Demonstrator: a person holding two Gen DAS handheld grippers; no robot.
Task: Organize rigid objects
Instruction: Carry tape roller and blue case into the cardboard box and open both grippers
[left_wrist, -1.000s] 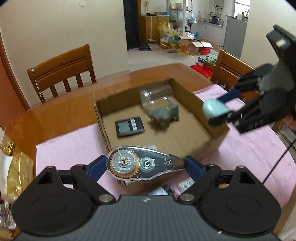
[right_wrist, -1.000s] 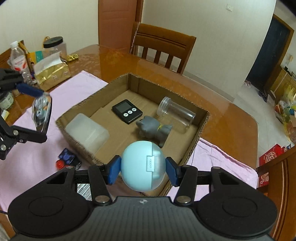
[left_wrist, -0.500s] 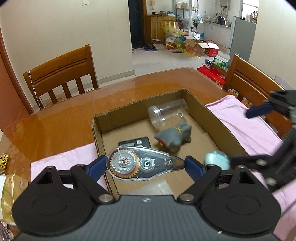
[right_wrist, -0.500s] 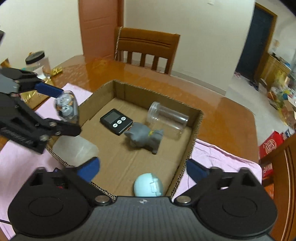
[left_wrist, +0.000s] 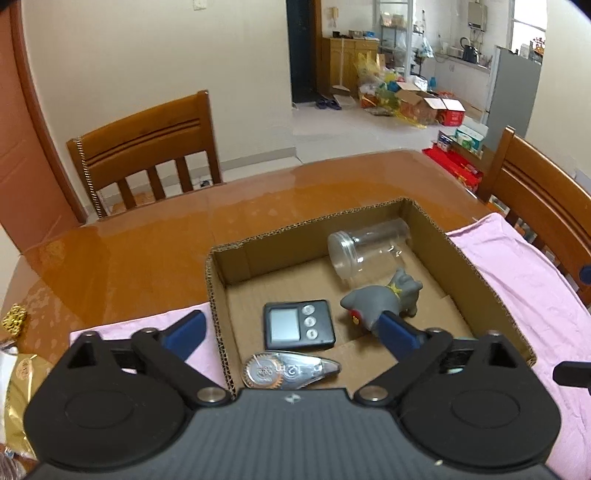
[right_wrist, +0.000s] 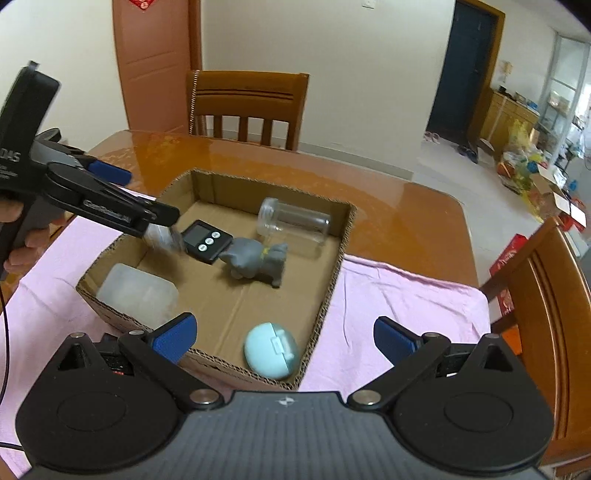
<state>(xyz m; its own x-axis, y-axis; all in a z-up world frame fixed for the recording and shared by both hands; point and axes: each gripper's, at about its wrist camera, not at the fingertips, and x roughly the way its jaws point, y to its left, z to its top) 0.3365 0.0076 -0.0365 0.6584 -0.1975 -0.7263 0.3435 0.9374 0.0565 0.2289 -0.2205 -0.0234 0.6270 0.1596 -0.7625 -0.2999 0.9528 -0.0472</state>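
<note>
An open cardboard box (left_wrist: 480, 280) (right_wrist: 332, 266) stands on the table. In it lie a clear jar (left_wrist: 365, 251) (right_wrist: 293, 220), a grey toy animal (left_wrist: 384, 301) (right_wrist: 258, 260), a black timer (left_wrist: 297, 325) (right_wrist: 207, 240), a white block (right_wrist: 138, 293) and a pale blue case (right_wrist: 271, 350). A clear correction tape (left_wrist: 290, 371) lies in the box below my left gripper (left_wrist: 291, 328), which is open; in the right wrist view it is a blur (right_wrist: 162, 236). My right gripper (right_wrist: 282, 334) is open above the blue case.
A pink cloth (left_wrist: 524, 280) (right_wrist: 399, 291) covers the table around the box. Wooden chairs (left_wrist: 147, 147) (right_wrist: 245, 103) stand at the far side and at the right (left_wrist: 543, 206). Gold packets (left_wrist: 18, 373) lie at the left edge.
My right gripper opened and dropped the blue case into the box. My left gripper moved over the box and opened, and the correction tape fell into it.
</note>
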